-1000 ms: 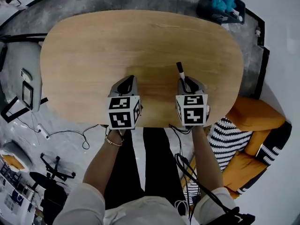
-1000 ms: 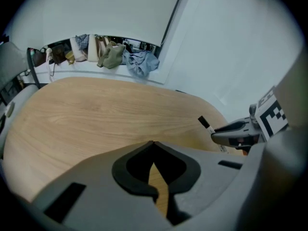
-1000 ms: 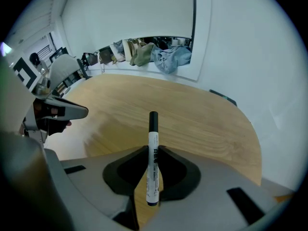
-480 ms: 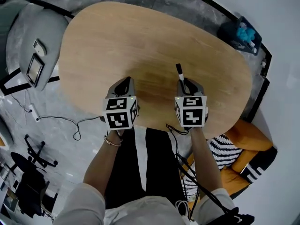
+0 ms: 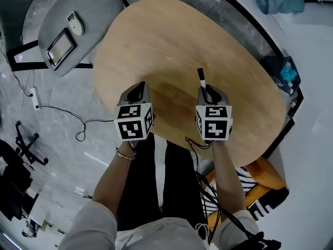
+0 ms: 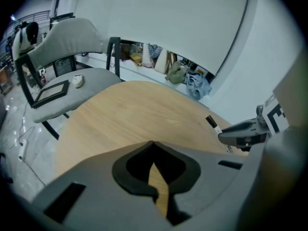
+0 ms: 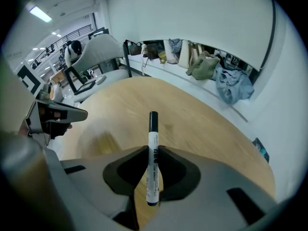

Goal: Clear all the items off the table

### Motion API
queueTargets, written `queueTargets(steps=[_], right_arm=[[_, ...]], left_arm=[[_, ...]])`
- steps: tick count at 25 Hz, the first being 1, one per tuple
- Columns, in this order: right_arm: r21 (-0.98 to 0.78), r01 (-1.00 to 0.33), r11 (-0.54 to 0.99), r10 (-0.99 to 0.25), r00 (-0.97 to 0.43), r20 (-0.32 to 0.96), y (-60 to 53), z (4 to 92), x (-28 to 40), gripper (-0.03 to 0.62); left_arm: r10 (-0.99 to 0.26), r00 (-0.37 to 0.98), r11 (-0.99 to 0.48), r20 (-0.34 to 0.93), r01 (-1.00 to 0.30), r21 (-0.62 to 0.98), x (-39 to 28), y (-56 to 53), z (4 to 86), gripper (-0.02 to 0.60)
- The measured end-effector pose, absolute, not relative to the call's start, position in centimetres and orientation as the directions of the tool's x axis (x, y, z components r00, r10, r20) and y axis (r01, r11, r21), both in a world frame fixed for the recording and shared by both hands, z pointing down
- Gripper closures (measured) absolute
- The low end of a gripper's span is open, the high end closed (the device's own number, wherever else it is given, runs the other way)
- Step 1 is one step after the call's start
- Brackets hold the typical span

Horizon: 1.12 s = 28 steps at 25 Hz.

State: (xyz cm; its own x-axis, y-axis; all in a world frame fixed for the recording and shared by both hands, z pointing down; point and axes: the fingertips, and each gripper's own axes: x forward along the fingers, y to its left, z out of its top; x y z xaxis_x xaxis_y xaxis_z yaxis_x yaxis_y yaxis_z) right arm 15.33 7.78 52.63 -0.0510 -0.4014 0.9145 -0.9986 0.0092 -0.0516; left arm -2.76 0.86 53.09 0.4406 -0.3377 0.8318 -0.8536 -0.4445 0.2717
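Well, the biggest thing below me is the oval wooden table [image 5: 208,46], and from the head view its top looks bare, so I judge the clearing is nearly done. Beyond its far left end stands a grey chair [image 5: 99,7] with a tablet [image 5: 61,46] and a small white object on the seat. It is well apart from both tools and blocks nothing. Orange and striped cushions [image 5: 263,178] lie on the floor off the near right edge, and a loose cable [image 5: 78,129] trails on the floor to the left. I would mind both if I carry anything off on either side.

The left gripper [image 6: 153,146] has its jaws pressed together on nothing, with only wood showing behind them. The right gripper [image 7: 153,150] pinches a marker [image 7: 152,153] by the middle of its white barrel. The black cap sticks out ahead of the jaws, above the table's near edge.

I expect the marker to be light, stiff and smooth-sided, so it could pivot or slide in the pads. The mid-barrel hold seems best.
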Motion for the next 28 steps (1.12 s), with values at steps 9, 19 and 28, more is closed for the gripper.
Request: queueTargets(steps=[9, 19, 28], right_arm=[[-0.074, -0.988, 0.136, -0.396, -0.123, 0.910, 0.2, 53.1, 6.8, 0.516], [-0.087, -0.970, 0.225, -0.381, -0.170, 0.909, -4.8, 53.7, -0.6, 0.516], [-0.123, -0.967, 0.221, -0.373, -0.200, 0.906, -7.0, 54.2, -3.3, 0.516]], left_arm=[[-0.410, 0.360, -0.298, 0.838, -0.921, 0.250, -12.6, -4.1, 53.5, 0.574], [-0.438, 0.312, -0.214, 0.843, -0.947, 0.240, -19.9, -6.6, 54.0, 0.574], [-0.457, 0.283, -0.135, 0.844, -0.959, 0.248, -23.1, -7.4, 54.5, 0.574]])
